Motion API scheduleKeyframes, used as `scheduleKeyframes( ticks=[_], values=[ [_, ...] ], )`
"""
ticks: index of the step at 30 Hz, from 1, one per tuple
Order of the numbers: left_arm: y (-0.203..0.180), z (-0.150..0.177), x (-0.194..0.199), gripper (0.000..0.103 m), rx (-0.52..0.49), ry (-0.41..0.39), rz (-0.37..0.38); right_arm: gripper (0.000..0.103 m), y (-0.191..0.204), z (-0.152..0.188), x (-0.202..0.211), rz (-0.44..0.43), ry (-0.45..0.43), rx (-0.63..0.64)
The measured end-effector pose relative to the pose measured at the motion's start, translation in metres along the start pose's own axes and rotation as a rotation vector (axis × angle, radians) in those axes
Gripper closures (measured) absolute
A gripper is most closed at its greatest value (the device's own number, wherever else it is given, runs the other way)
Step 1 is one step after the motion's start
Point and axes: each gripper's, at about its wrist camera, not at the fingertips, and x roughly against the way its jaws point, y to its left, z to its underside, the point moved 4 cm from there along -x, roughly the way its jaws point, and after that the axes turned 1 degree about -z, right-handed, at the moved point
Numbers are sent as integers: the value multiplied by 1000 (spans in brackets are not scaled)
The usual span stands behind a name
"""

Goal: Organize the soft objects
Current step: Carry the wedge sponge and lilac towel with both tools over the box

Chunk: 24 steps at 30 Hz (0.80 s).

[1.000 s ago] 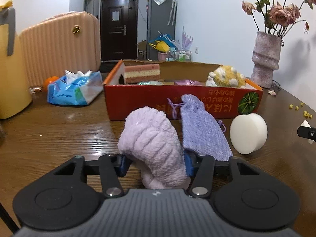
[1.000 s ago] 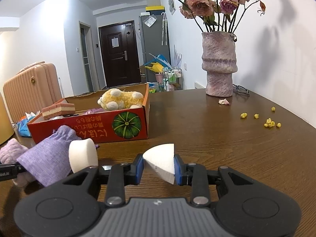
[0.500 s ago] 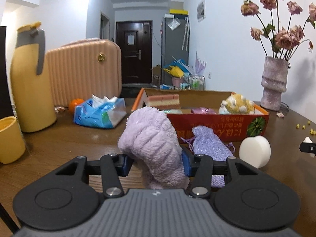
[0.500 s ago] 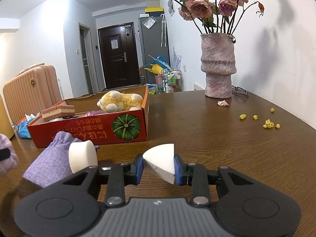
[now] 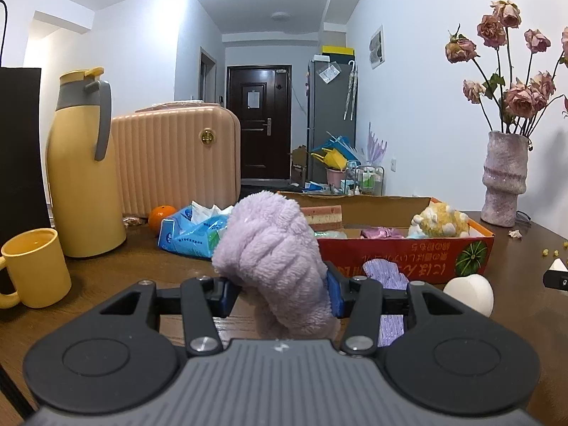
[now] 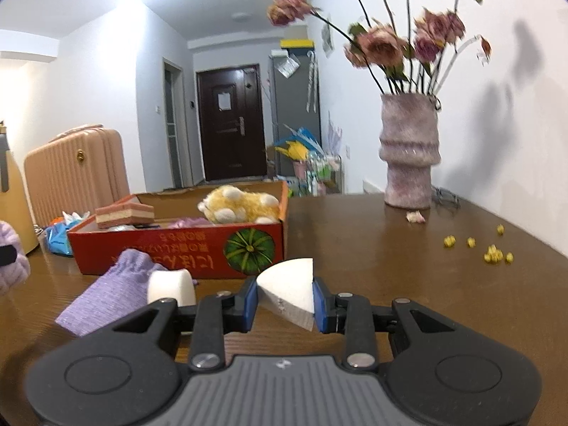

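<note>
My left gripper (image 5: 280,296) is shut on a fluffy lilac towel roll (image 5: 273,259), held above the table in front of the red cardboard box (image 5: 408,257). My right gripper (image 6: 284,300) is shut on a white foam wedge (image 6: 289,285), lifted off the wood. A purple fabric pouch (image 6: 106,294) and a white foam cylinder (image 6: 170,285) lie on the table before the box (image 6: 177,252). Inside the box are a yellow plush toy (image 6: 238,207), a cake-shaped sponge (image 6: 124,214) and a pink item. The lilac roll (image 6: 12,262) shows at the right wrist view's left edge.
A yellow mug (image 5: 33,266), a yellow thermos jug (image 5: 83,167), a pink suitcase (image 5: 174,158), an orange (image 5: 161,214) and a blue tissue pack (image 5: 193,232) stand at the left. A vase of dried roses (image 6: 408,156) and yellow crumbs (image 6: 490,248) are on the right.
My left gripper has risen and tilted up with the lilac roll, so the pouch and foam cylinder sit lower in its view. The right gripper holds the wedge, tilting slightly upward.
</note>
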Motion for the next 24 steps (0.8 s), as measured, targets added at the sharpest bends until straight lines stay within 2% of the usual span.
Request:
scheduleKeyframes(
  ticks=[9, 24],
  values=[
    [-4, -7, 3, 54, 5, -38, -2, 72, 22, -10, 3, -30, -119, 59],
    [-26, -20, -9, 53, 3, -67, 27, 72, 48, -23, -12, -45, -203, 71]
  ],
)
